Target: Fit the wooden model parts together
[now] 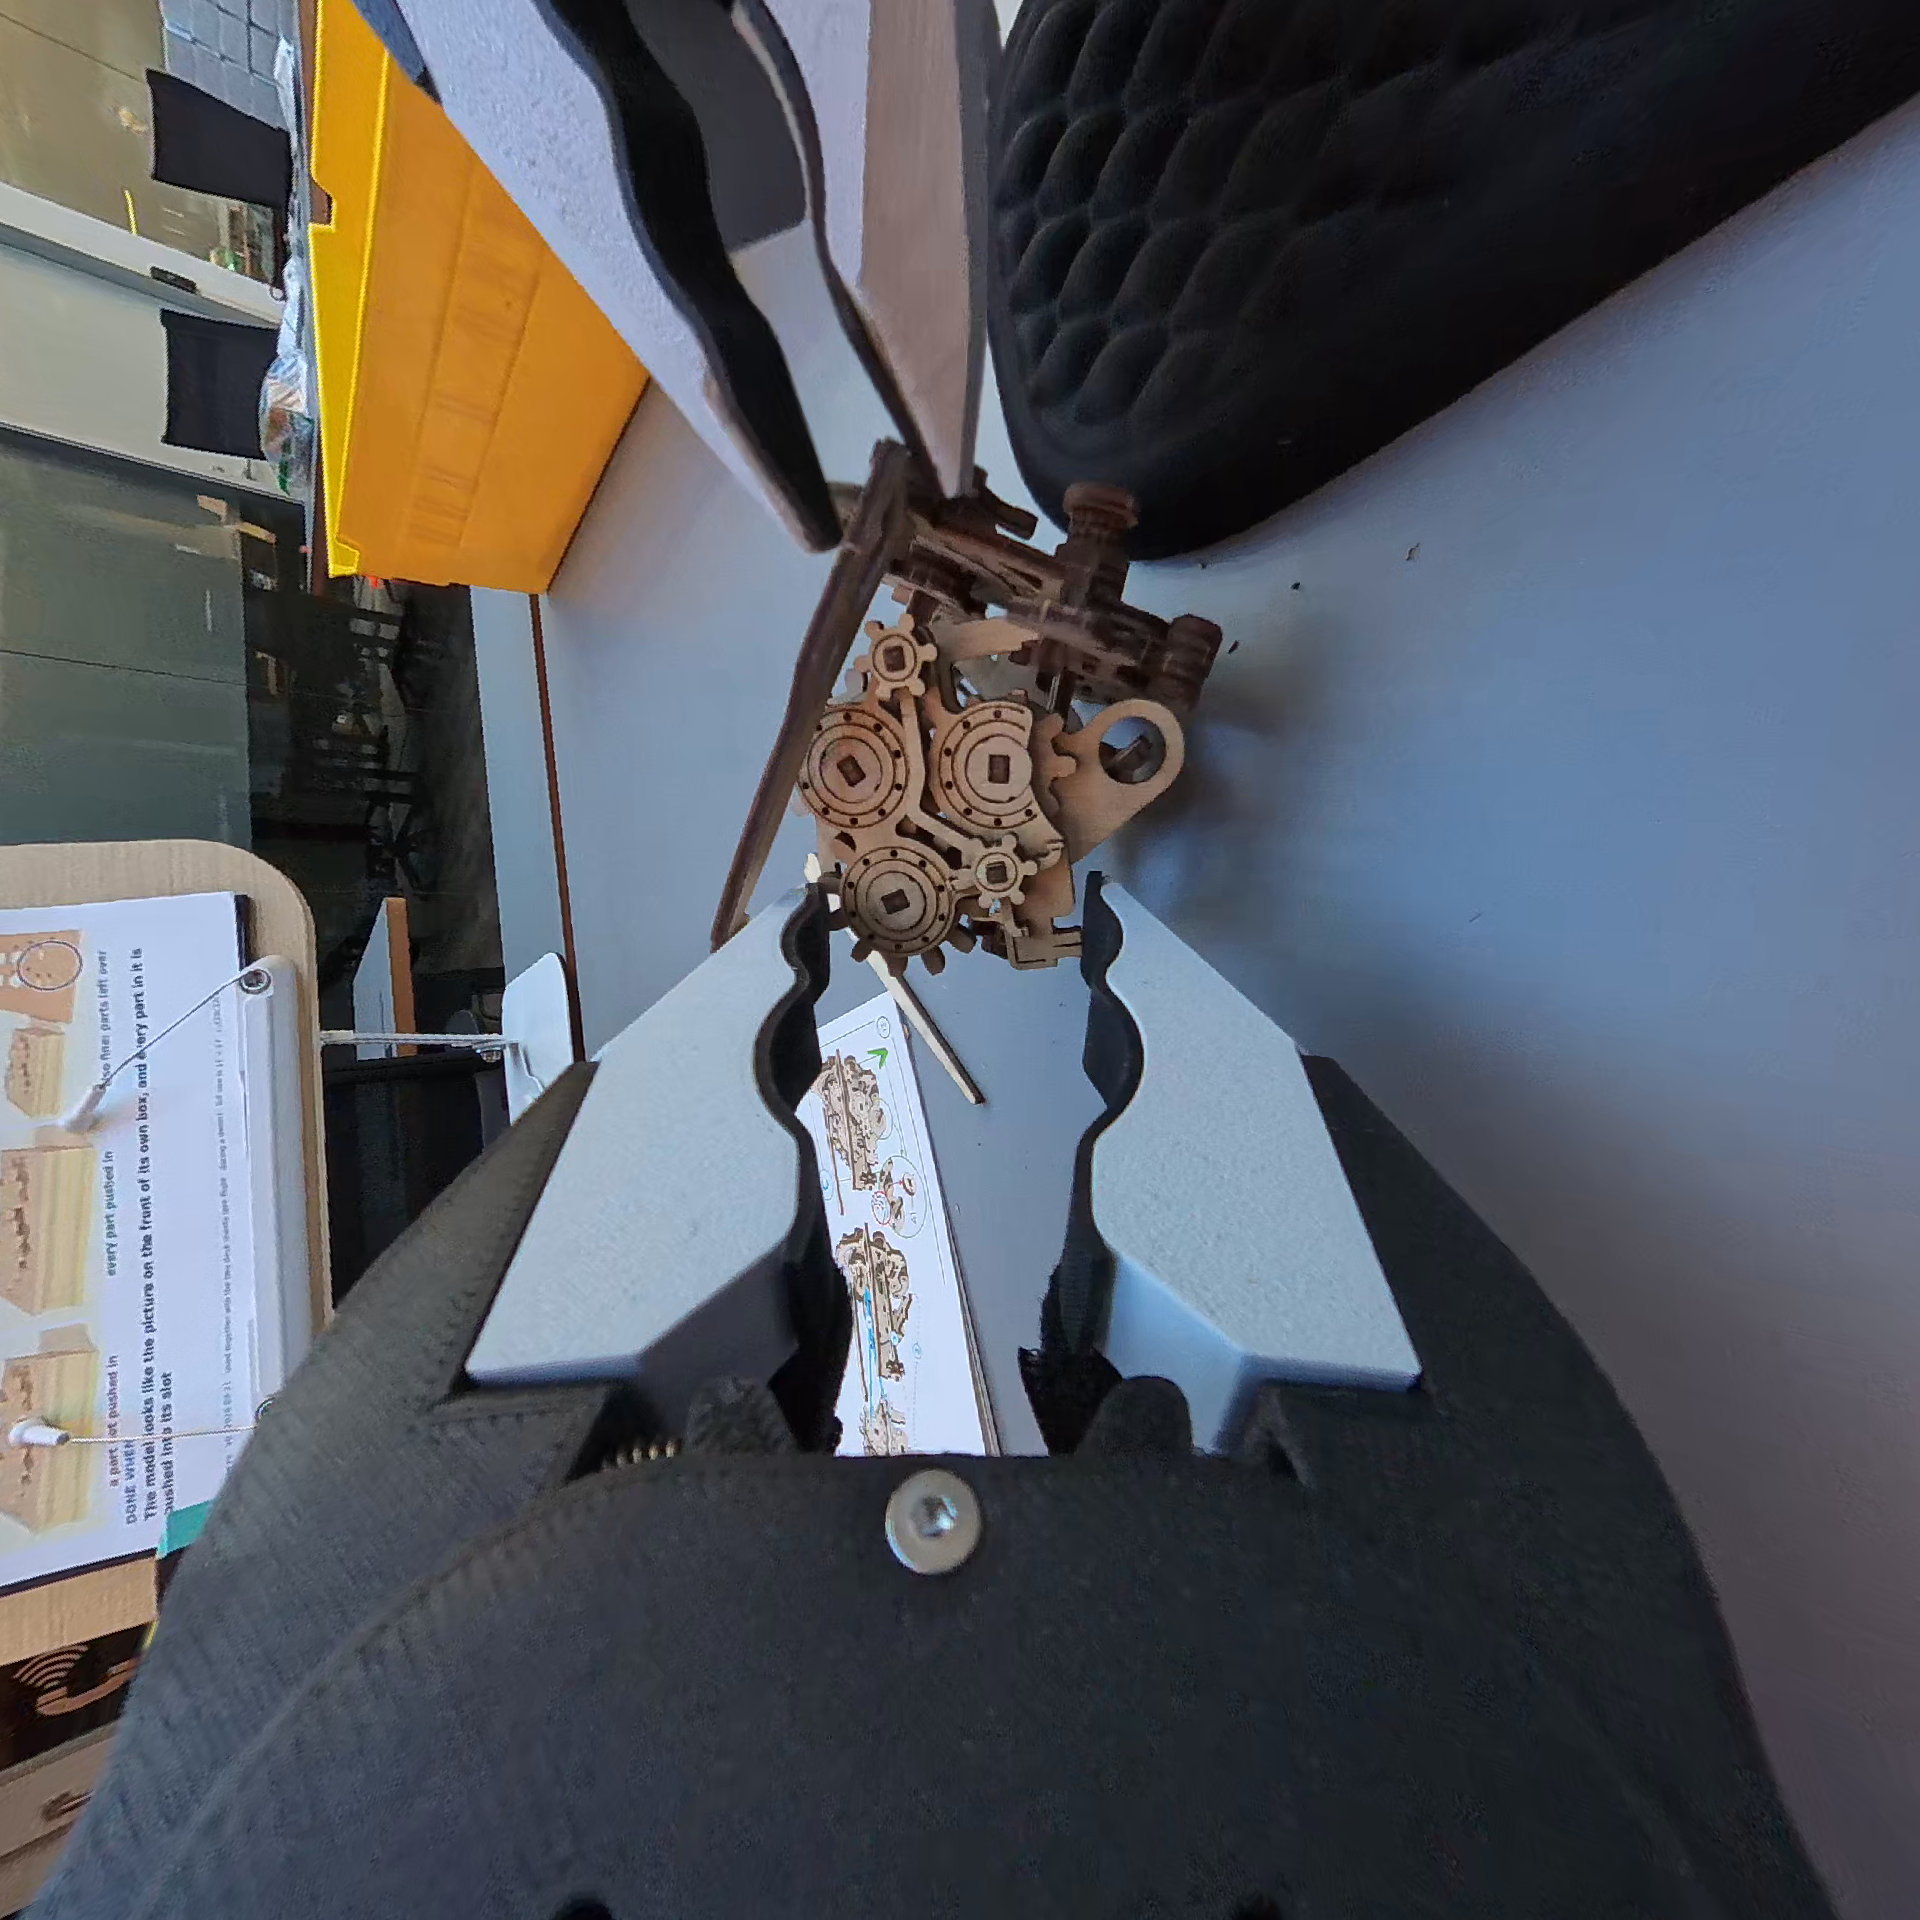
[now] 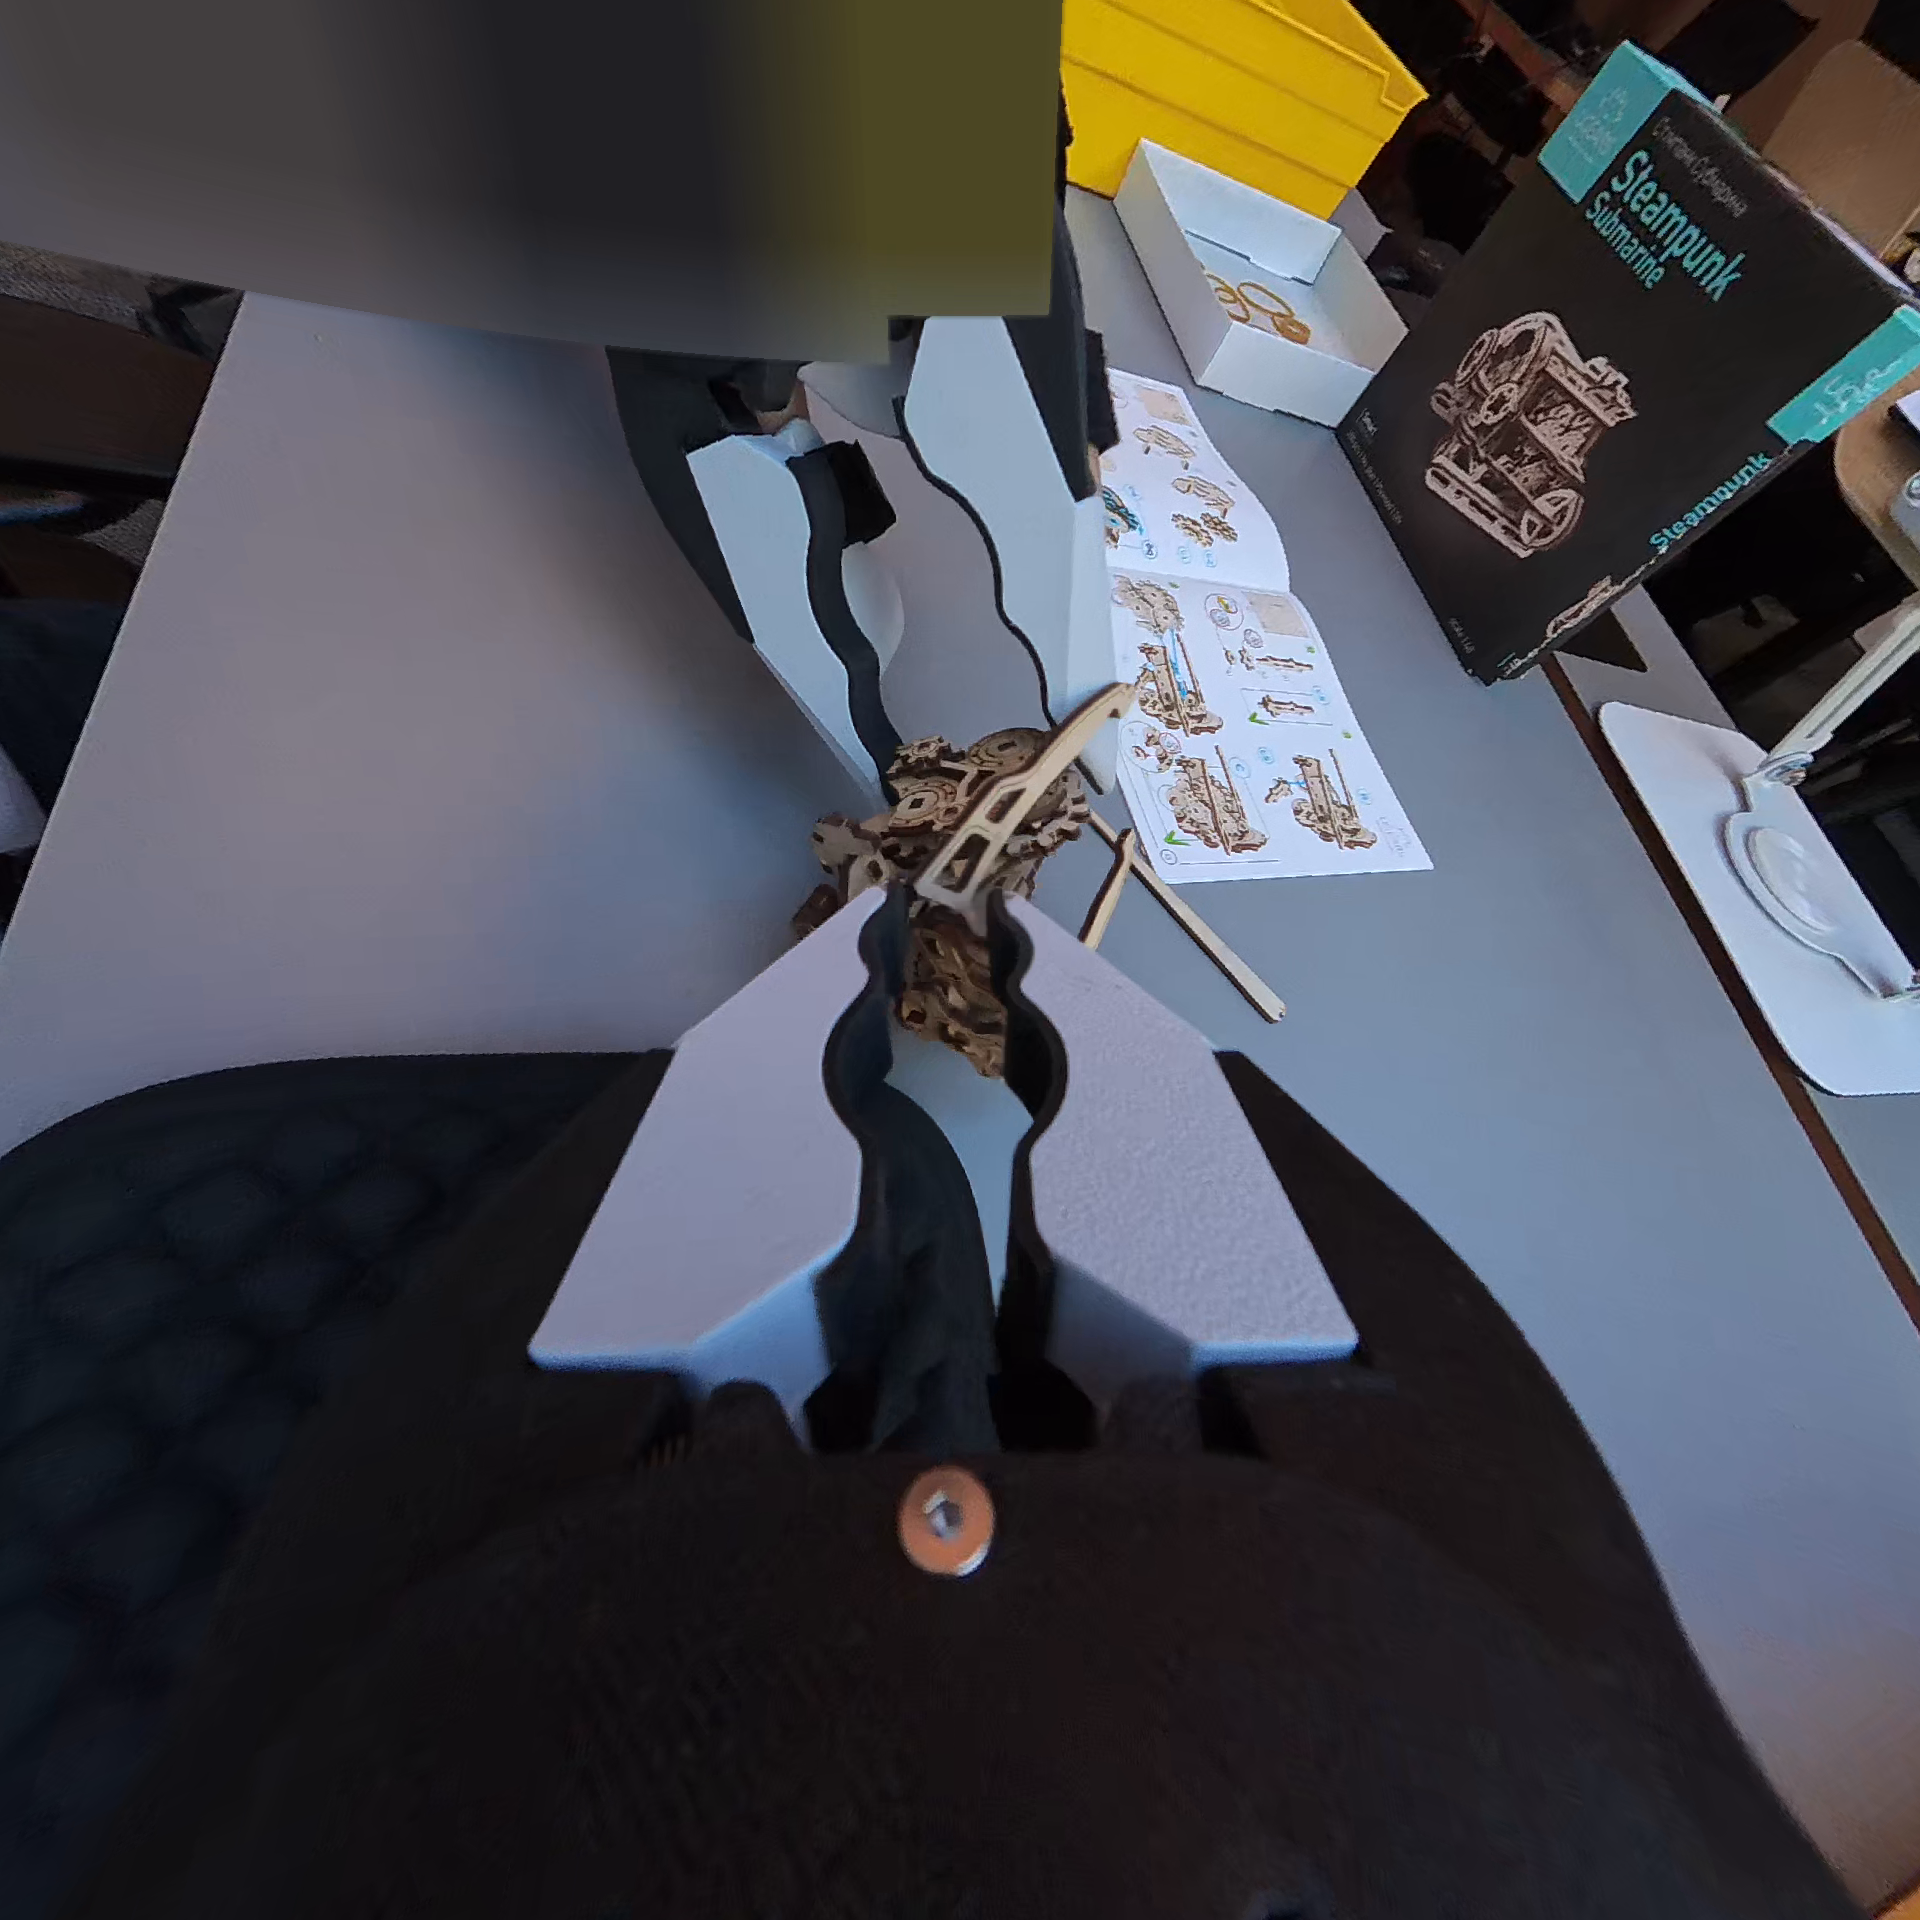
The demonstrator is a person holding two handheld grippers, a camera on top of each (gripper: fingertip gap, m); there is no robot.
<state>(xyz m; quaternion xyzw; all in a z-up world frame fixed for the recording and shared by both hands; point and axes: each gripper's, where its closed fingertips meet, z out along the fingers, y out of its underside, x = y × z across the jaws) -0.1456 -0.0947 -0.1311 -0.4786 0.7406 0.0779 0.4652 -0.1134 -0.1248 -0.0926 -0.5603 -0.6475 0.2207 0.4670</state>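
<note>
A wooden gear model (image 1: 935, 790) sits just above the grey table (image 1: 1558, 935). My left gripper (image 1: 956, 899) has its fingertips on either side of the model's near end and is shut on it; the jaws stand as wide apart as the model. My right gripper (image 2: 940, 914) is shut on a thin flat wooden strut (image 2: 1013, 805) that rests against the top of the model (image 2: 925, 821). In the left wrist view the right gripper (image 1: 894, 488) comes in from above, and the strut (image 1: 805, 717) shows edge-on. The right wrist view shows the left gripper (image 2: 977, 748) behind the model.
An instruction sheet (image 2: 1247, 675) and a loose wooden stick (image 2: 1195, 935) lie right of the model. Behind stand a black model box (image 2: 1642, 364), a white tray (image 2: 1268, 291) and a yellow bin (image 2: 1226, 94). A black padded cushion (image 1: 1351, 260) lies close by. A white base plate (image 2: 1766, 914) lies far right. Some 6 centimetres of space lies between my two pairs of fingers. My left gripper's tips are some 8 centimetres from the loose wooden stick (image 2: 1195, 935).
</note>
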